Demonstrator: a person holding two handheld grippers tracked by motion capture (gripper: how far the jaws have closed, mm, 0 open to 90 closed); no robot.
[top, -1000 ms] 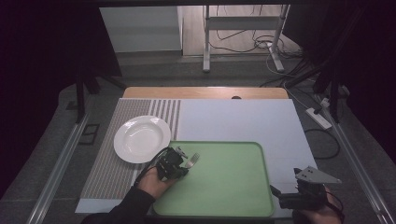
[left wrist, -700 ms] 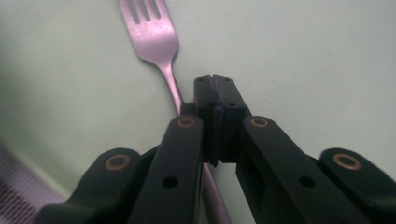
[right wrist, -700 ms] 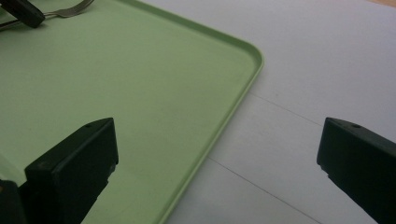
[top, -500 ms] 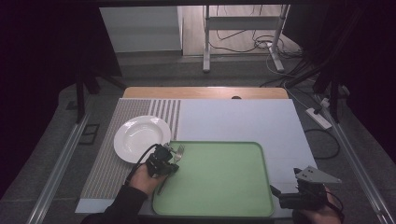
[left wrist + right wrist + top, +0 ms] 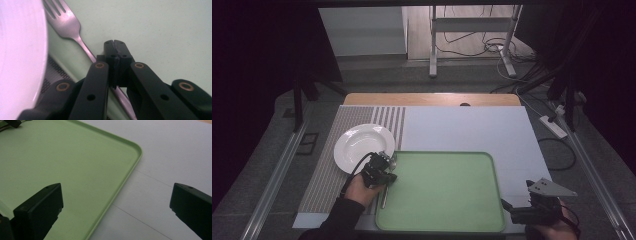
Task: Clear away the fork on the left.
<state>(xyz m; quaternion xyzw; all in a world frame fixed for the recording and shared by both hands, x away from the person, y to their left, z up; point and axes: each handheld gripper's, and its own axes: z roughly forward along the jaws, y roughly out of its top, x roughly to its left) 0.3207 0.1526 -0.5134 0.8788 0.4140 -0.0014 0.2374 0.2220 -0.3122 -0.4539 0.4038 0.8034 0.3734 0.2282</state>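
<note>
A pale sheet covers the table [image 5: 512, 135], with a striped grey mat [image 5: 327, 180] along its left side. On the near half sits a green tray [image 5: 447, 195], and a white plate [image 5: 362, 145] lies just off its far-left corner. The left gripper [image 5: 384, 175] has its jaws pressed together on the handle of a fork [image 5: 67, 22], which lies along the tray's left edge beside the plate. The right gripper [image 5: 517, 212] waits at the tray's near-right corner, jaws wide apart and holding nothing. To set the fork down cleanly, keep it low and level, clear of the plate rim. No brand or writing is legible anywhere.
</note>
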